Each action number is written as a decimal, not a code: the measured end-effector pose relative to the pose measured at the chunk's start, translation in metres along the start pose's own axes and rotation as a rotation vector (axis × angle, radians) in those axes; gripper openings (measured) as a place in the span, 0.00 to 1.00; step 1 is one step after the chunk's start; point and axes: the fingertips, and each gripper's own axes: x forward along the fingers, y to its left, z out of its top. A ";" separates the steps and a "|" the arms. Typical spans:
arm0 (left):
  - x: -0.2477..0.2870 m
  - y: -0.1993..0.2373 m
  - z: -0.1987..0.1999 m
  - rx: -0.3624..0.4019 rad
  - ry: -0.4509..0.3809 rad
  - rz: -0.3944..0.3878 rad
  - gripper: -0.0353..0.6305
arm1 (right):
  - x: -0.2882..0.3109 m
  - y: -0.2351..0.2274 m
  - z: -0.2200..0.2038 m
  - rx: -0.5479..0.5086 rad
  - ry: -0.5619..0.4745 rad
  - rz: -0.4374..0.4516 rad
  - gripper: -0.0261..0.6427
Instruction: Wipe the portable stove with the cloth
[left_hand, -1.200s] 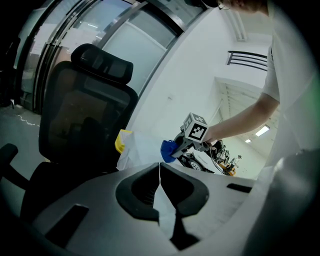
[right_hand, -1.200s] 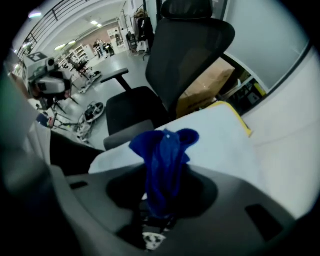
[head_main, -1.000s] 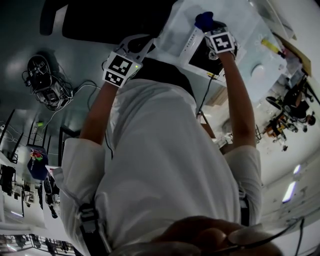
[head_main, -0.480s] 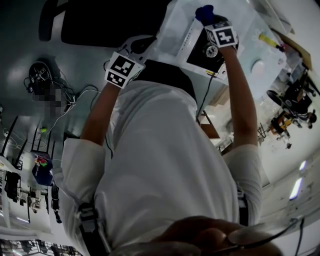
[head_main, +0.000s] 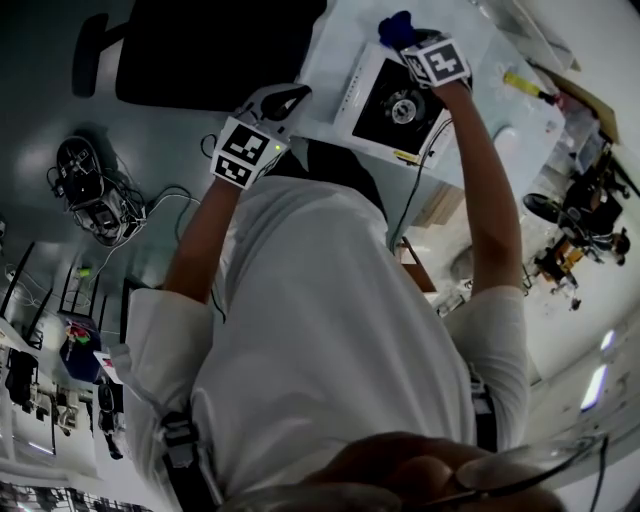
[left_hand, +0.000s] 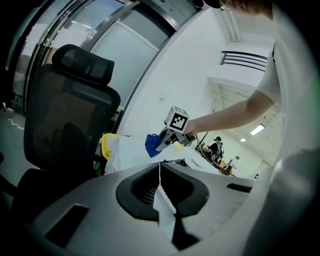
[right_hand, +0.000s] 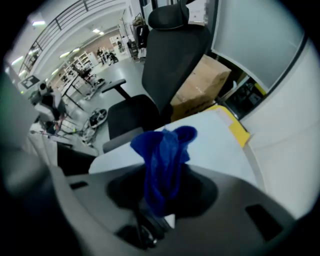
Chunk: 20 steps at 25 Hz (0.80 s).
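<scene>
The portable stove (head_main: 371, 118), white with a black top and a round burner, lies on the white table (head_main: 478, 108) in the head view. My right gripper (head_main: 409, 40) hangs at the stove's far corner, shut on a bunched blue cloth (head_main: 395, 27). In the right gripper view the cloth (right_hand: 165, 160) stands up out of the jaws, above the table (right_hand: 212, 142). My left gripper (head_main: 291, 94) is at the table's near left edge beside the stove, jaws together with nothing in them. From the left gripper view (left_hand: 160, 172) I see the right gripper with the cloth (left_hand: 151, 144).
A black office chair (head_main: 200, 45) stands left of the table, also in the right gripper view as the chair (right_hand: 167, 65) beside a cardboard box (right_hand: 200, 85). A yellow item (head_main: 524, 84) lies on the table's right. Cables and gear (head_main: 90, 185) sit on the floor. A cord (head_main: 415, 185) hangs off the stove.
My right gripper with the cloth has shifted off the stove's black top toward its far corner, so the burner now shows. The left gripper has stayed by the table's edge.
</scene>
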 end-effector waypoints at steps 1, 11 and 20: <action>0.004 -0.004 0.000 -0.007 -0.007 0.009 0.11 | 0.004 -0.001 -0.002 -0.001 0.002 0.019 0.27; 0.030 -0.036 -0.005 -0.053 -0.032 0.070 0.11 | 0.034 -0.005 -0.013 0.033 -0.002 0.171 0.27; 0.046 -0.049 -0.005 -0.046 -0.019 0.087 0.11 | 0.041 -0.010 -0.028 0.068 -0.009 0.265 0.27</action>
